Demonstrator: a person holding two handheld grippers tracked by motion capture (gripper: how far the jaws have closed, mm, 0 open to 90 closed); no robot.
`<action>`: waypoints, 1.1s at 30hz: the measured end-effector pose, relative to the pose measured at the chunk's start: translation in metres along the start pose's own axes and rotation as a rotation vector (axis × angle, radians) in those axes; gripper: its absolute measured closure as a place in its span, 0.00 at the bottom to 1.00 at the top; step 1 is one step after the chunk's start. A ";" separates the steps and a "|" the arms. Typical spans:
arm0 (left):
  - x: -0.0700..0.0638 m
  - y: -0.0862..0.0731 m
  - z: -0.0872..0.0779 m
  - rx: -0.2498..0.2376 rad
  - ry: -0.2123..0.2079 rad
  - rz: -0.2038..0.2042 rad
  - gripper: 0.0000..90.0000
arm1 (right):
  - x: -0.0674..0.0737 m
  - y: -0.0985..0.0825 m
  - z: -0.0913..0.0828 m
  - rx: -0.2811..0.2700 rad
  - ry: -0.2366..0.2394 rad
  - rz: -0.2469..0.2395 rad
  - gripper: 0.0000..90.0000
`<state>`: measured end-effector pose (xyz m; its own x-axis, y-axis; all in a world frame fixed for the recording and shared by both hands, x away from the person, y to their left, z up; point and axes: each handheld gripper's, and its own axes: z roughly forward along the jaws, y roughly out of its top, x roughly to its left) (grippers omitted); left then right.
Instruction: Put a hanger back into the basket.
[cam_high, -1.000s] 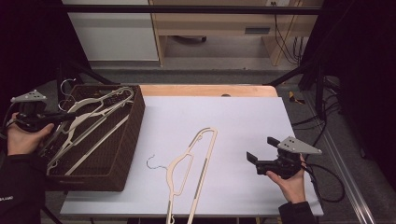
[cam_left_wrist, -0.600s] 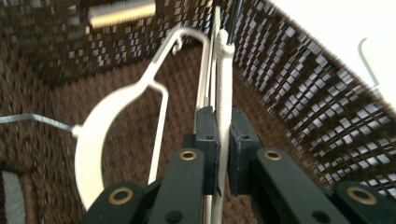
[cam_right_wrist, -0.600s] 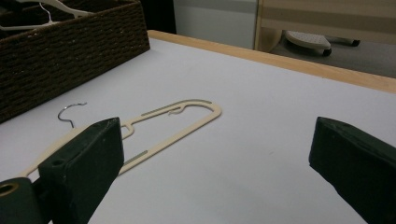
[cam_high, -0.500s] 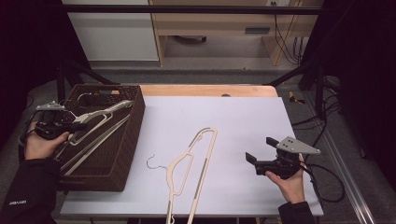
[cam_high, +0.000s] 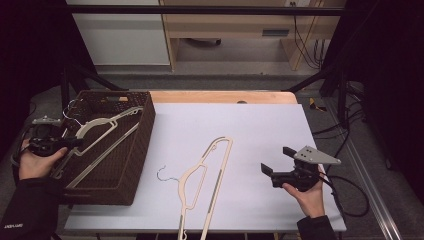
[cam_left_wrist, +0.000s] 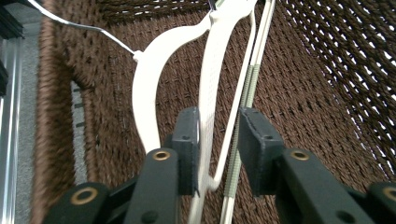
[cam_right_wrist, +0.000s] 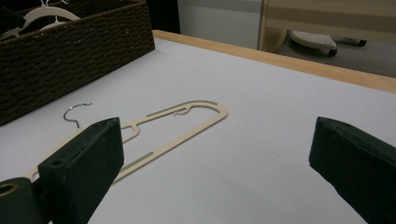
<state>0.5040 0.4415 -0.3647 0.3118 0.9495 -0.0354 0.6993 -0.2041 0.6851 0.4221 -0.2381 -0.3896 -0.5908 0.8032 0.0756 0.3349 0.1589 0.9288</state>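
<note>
Lying between parted jaws: hanger (cam_left_wrist: 212, 93)

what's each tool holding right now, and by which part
The left tool has just been opening around the basket hanger, jaws astride its shoulder arm, no longer clamped. The right tool is open, holding nothing.

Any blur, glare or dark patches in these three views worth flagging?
High view: table evenly lit, surroundings nearly black, no glare. Left gripper view: the near fingers are sharp enough, the hanger and wicker basket slightly soft. Right gripper view: close fingers blurred, the table hanger sharper.
</note>
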 end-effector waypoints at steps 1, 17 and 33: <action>0.000 -0.001 -0.003 -0.004 0.002 0.007 0.75 | 0.000 0.000 0.000 0.000 0.002 -0.001 0.04; -0.070 -0.006 -0.041 -0.234 -0.147 0.100 0.49 | 0.005 0.006 0.002 -0.004 0.011 -0.014 0.04; -0.158 -0.022 -0.041 -0.386 -0.325 0.158 0.16 | 0.017 0.011 0.015 0.006 0.041 -0.041 0.04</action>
<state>0.4129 0.3053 -0.3446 0.6208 0.7786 -0.0916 0.3587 -0.1782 0.9163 0.4265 -0.2142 -0.3831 -0.6335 0.7720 0.0520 0.3141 0.1952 0.9291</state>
